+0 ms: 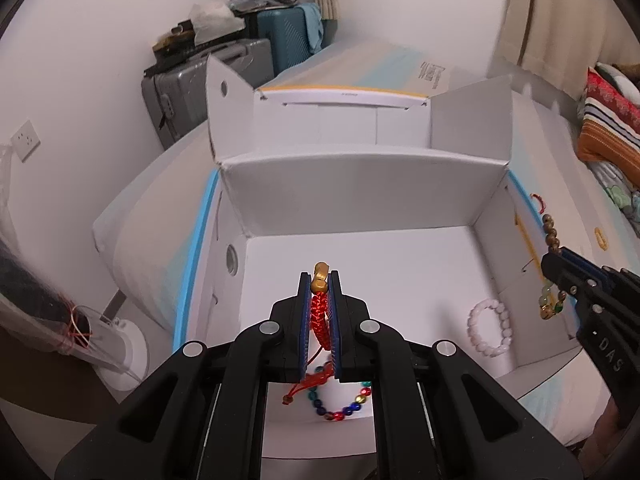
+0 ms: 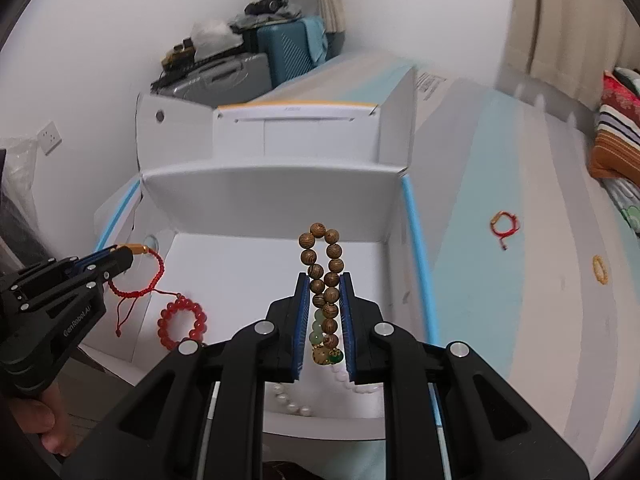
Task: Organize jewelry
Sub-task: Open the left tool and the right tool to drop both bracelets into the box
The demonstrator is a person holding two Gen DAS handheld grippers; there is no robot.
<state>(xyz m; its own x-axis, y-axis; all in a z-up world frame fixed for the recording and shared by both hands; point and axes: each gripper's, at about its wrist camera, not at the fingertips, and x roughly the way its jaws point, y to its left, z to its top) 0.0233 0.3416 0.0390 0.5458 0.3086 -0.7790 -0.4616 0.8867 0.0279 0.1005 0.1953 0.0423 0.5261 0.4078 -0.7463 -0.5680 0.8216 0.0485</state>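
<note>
My left gripper (image 1: pixel 319 280) is shut on a red braided bracelet (image 1: pixel 319 316) with a gold charm, held above the open white box (image 1: pixel 360 176). My right gripper (image 2: pixel 324 280) is shut on a brown wooden bead bracelet (image 2: pixel 325 272) with green beads, also above the box. In the box lie a white bead bracelet (image 1: pixel 490 327), a multicolour bead bracelet (image 1: pixel 340 408) and a red bead bracelet (image 2: pixel 182 322). The left gripper also shows in the right wrist view (image 2: pixel 128 254), the right gripper in the left wrist view (image 1: pixel 550 262).
A red cord bracelet (image 2: pixel 505 224) and a yellow ring (image 2: pixel 599 269) lie on the bed (image 2: pixel 520 280) right of the box. Striped pillows (image 2: pixel 616 140) sit far right. Suitcases (image 1: pixel 224 80) stand by the wall behind. The box lid (image 1: pixel 344 116) stands upright at the back.
</note>
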